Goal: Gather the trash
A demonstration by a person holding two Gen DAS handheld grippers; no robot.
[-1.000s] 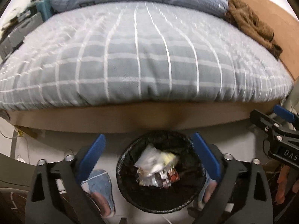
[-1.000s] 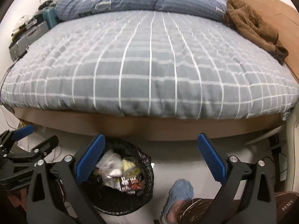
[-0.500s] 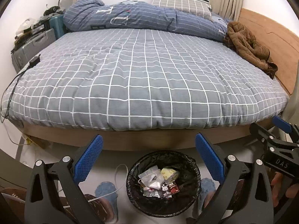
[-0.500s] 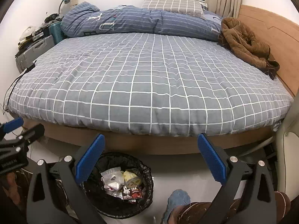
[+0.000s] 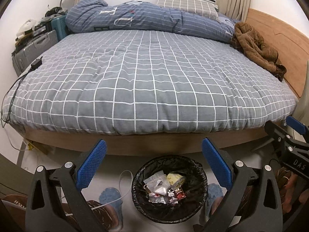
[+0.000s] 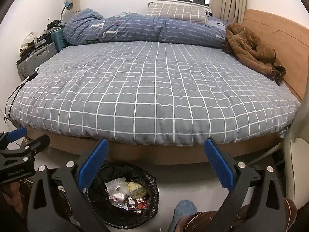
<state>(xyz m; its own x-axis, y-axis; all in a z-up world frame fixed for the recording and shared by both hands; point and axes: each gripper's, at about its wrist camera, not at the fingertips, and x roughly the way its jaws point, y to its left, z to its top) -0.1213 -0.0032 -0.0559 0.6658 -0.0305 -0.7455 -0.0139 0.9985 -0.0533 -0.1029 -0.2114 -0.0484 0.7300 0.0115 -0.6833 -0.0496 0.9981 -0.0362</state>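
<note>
Trash (image 5: 166,188): wrappers and a clear bag, all sitting in the bin (image 5: 200,176) on the floor, nothing loose on the bed that I can spot
Bin: black liner, round, right at the foot of the bed (image 5: 150,73), just past the wooden frame edge
Left claw (image 5: 154,164): wide apart, holding nothing; the bin sits pretty much dead center between its blue pads (image 5: 90,164) and lower down
Right claw (image 6: 156,162): also spread wide and empty; here the bin (image 6: 150,179) is off to its left side, partly behind the left pad (image 6: 92,164)
Claws vs each other: right one shows at the right edge of the left view, left one pokes in at the left edge of the right view, so they're side by side, apart
Feet: blue slippers (image 5: 112,199) on either side of the bin, touching or not I can't tell
Bed stuff: grey checked cover, rolled blue duvet (image 5: 146,21) and pillow (image 5: 185,3) at the far end, brown jacket (image 5: 256,48) by the headboard
Left side: suitcases (image 5: 34,48) against the wall, a black charger (image 5: 36,63) with its cable trailing off the bed edge
In the way: nothing between either claw and the bin
</note>
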